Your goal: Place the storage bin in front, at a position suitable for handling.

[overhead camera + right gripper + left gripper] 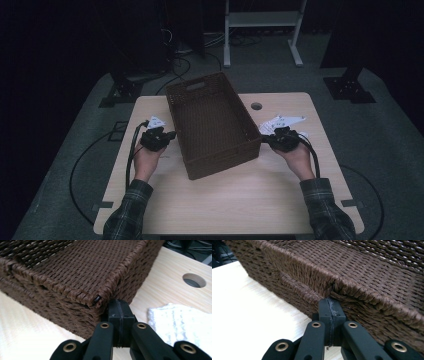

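A brown woven basket (220, 162) stands askew on the pale wooden table (225, 200), with nothing visible inside it. My left gripper (172, 135) is shut with nothing between its jaws, and its tips rest against the basket's left long wall. In the left gripper view the joined tips (329, 302) meet the weave (362, 277) just under the rim. My right gripper (263, 140) is shut too, holding nothing. Its tips (118, 302) press at the near right corner of the basket (82, 272).
A white cloth (182, 320) lies on the table beside my right gripper. A round cable hole (256, 106) sits in the tabletop behind the basket's right side. Beyond the table are dark stands, floor cables and a white frame (262, 20).
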`<action>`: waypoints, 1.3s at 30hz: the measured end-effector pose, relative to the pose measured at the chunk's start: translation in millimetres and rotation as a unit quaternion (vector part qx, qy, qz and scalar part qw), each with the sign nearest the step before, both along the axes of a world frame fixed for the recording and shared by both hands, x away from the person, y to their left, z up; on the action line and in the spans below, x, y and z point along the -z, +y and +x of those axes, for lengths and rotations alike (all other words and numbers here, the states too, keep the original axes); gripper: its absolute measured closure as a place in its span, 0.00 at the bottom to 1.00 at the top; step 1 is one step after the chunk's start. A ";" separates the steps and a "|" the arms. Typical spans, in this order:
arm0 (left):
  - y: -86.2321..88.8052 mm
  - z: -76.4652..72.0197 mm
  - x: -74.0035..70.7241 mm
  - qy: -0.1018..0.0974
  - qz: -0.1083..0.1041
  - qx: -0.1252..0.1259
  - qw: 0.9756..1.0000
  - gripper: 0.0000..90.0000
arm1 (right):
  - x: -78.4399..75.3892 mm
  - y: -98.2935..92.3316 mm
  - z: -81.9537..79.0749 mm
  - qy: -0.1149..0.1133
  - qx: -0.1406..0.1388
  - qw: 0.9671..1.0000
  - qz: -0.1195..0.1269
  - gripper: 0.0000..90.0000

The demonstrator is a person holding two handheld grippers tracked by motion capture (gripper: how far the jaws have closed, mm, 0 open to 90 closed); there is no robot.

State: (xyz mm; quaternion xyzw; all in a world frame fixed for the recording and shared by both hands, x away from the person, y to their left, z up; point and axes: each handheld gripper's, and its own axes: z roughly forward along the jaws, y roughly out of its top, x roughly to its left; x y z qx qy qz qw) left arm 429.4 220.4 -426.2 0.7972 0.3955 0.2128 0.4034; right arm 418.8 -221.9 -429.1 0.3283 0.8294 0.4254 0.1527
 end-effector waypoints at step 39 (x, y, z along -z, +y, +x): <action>32.9 1.6 -23.2 0.005 -0.009 -0.028 1.000 0.71 | 11.0 10.1 -68.3 -0.009 -0.027 1.000 -0.014 0.60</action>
